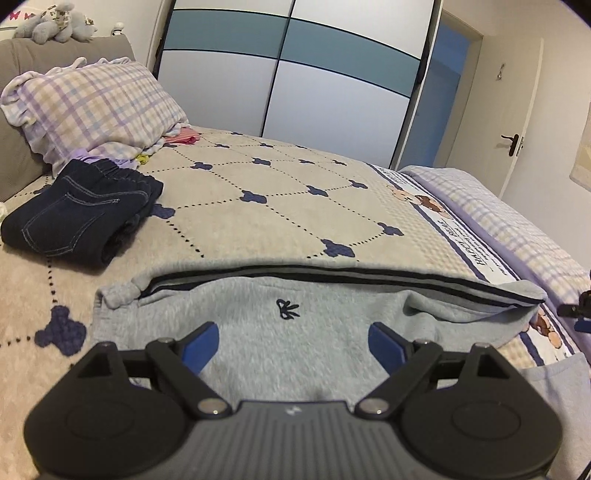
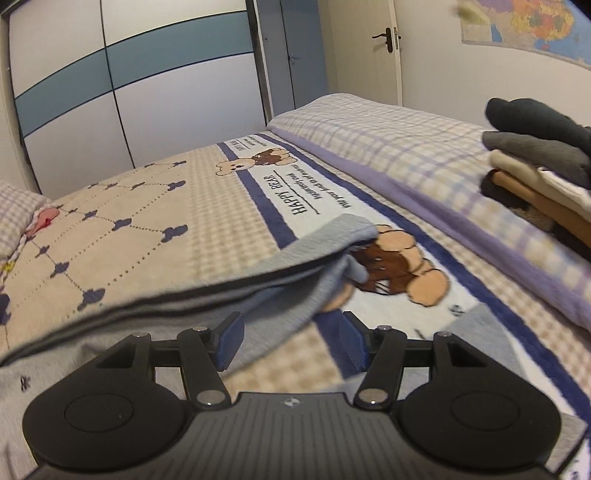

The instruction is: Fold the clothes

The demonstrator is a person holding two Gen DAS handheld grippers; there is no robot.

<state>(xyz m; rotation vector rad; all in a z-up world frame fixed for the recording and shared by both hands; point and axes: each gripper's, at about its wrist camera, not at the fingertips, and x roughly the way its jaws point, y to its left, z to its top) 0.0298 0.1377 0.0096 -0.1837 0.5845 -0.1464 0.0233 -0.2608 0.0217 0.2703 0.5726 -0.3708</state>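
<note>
A grey sweatshirt [image 1: 295, 332] lies folded on the bed [image 1: 280, 199], with the left claw [image 1: 293, 345] and right claw [image 2: 291, 341] both spread empty above it, near folded jeans [image 1: 74, 210].

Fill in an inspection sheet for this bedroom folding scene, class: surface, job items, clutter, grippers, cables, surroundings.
Surface: bed blanket, beige with navy clover shapes and a bear border.
Job's things: grey sweatshirt lying partly folded in front; folded dark jeans by the pillow; stack of folded clothes on the checked quilt.
Clutter: pink item beside the checked pillow; plush toy on the headboard.
Grippers: left gripper open above the sweatshirt; right gripper open at its edge.
Cables: nothing seen.
Surroundings: sliding wardrobe, door, wall map.
</note>
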